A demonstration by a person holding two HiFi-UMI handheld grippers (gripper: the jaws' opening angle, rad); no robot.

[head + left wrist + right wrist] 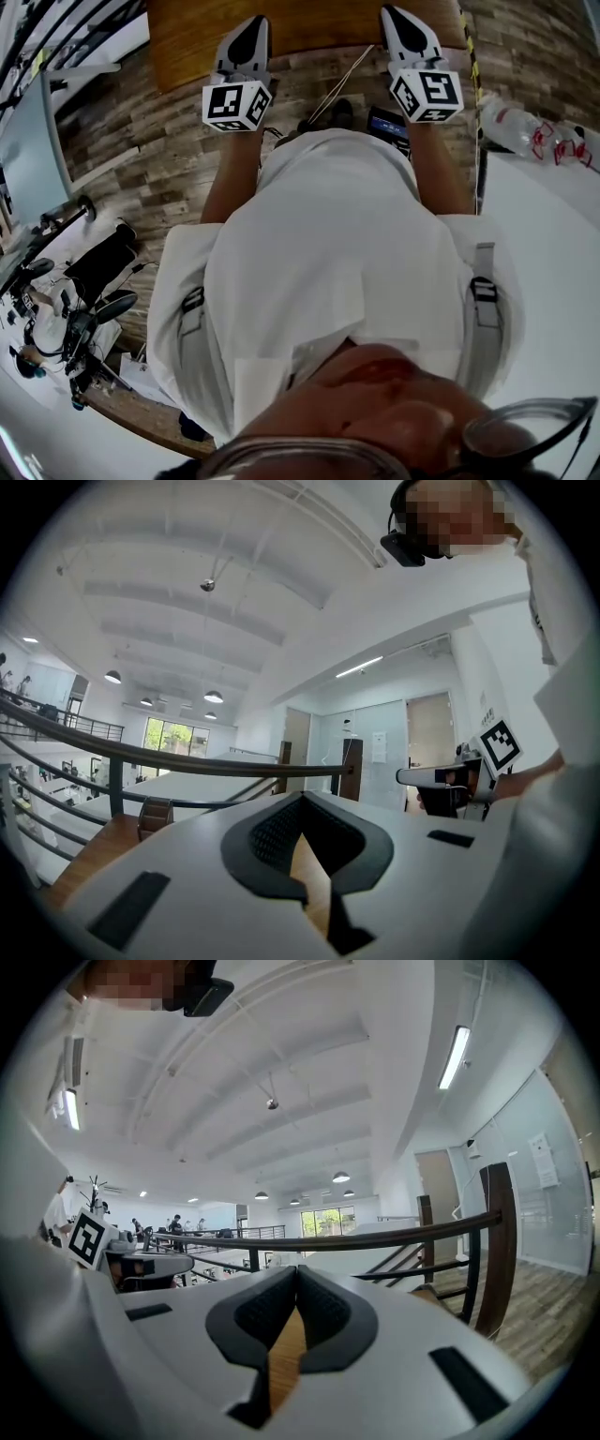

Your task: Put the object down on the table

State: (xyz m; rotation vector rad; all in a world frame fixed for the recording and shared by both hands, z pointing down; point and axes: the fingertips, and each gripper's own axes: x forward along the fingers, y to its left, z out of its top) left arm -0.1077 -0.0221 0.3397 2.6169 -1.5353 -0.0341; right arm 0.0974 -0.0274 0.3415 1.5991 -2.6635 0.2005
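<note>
- Since neither pair of jaws has anything between the pads, I judge that the put-down step is either finished or not under way.
- Seen from its own view, the left gripper (298, 803) has its jaws pressed together at the tips. Only a sliver of tan wood shows through the gap behind them.
- My right gripper (295, 1274) reads the same: jaws pressed together, empty.
- From the head view, the left gripper (248, 33) and the right gripper (403, 23) are level with each other. Their tips reach over the near edge of the wooden worktop (319, 23).
- I can't place the task's object. The visible strip of worktop carries nothing I can make out, and the rest is cut off at the top of the head view.
- A clear plastic bottle (511, 127) lies well off to the right, but I can't say whether it is the object.
- My next move would be to tilt the head camera up and find the object before committing either gripper.
- Both gripper views look out across the hall and ceiling, so they show nothing of the worktop surface, and my torso fills most of the head view.
</note>
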